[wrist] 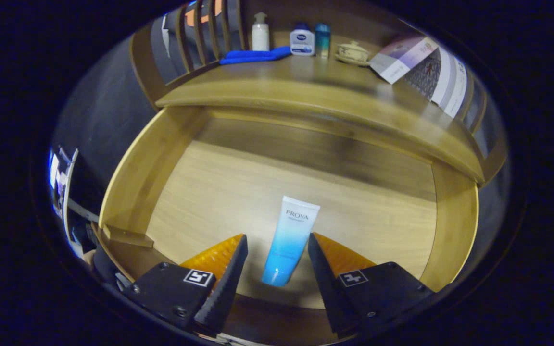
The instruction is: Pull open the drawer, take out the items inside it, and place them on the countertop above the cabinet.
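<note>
I see the drawer (pixel 176 192) pulled open across the middle of the frame, its pale wooden floor bare except for one thing: a white-to-blue tube (pixel 289 240) lying flat near the front wall, in the lower centre of the frame, cap end pointing toward me and the flat crimped end pointing into the drawer. Above the drawer, across the upper part of the frame, runs the countertop (pixel 306 91), and along its back I count a white pump bottle (pixel 260 32), a folded blue cloth (pixel 253 55) in front of it, a small white and blue jar (pixel 302 42), a slim teal bottle (pixel 322 40) just beside that, and a cream lidded dish (pixel 352 52) on a saucer further right. At the upper right of the frame some printed leaflets (pixel 426 62) lean against the cabinet's side. My gripper (pixel 277 252) hangs at the bottom of the frame with its fingers spread wide; the tube lies in the gap between them, its cap end level with the fingertips (pixel 238 250), and I see clear space on each side, so neither finger touches it and nothing is held
</note>
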Demonstrator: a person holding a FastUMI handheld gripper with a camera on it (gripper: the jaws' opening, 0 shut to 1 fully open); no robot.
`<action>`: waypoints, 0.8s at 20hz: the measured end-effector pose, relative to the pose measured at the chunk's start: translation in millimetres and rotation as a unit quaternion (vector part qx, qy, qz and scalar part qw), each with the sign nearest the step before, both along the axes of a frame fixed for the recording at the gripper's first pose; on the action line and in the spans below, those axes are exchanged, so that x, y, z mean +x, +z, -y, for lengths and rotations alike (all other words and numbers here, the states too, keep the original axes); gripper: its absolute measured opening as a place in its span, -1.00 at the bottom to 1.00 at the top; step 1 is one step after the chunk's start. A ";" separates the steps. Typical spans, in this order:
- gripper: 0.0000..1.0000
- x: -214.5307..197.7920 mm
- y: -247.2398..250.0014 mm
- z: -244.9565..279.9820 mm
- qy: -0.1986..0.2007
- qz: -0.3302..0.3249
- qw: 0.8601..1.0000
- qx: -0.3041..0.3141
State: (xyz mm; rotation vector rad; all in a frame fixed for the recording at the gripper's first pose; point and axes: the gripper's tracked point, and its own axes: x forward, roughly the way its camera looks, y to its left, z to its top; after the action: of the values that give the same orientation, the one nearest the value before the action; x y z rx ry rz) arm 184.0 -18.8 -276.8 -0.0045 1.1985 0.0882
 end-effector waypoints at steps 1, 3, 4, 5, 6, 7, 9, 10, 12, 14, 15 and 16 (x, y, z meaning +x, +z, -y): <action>0.54 -0.1 -3.4 0.1 -0.005 -0.010 1.000 0.003; 0.52 -1.6 -10.9 0.0 -0.008 -0.032 0.999 0.007; 0.52 -0.9 -14.0 -0.1 -0.012 -0.039 0.999 0.009; 0.51 -0.1 -17.0 1.7 -0.015 -0.046 0.999 0.006; 0.51 -2.4 -19.5 2.3 -0.017 -0.054 0.998 0.004; 0.51 -4.3 -22.4 1.7 -0.018 -0.064 0.998 0.005; 0.48 -4.4 -26.7 4.3 -0.012 -0.066 0.998 -0.002; 0.45 -7.5 -28.6 3.9 -0.006 -0.074 0.997 -0.002; 0.36 -7.0 -30.3 5.7 -0.006 -0.077 0.997 -0.006; 0.21 -5.8 -30.7 8.2 -0.005 -0.077 0.997 -0.011; 0.13 -6.0 -30.0 8.5 -0.001 -0.076 0.997 -0.012; 0.09 -4.6 -29.4 9.3 -0.002 -0.070 0.998 -0.010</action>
State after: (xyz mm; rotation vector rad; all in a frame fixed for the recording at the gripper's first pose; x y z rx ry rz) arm 179.4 -28.0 -306.2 -0.0142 1.3388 0.0739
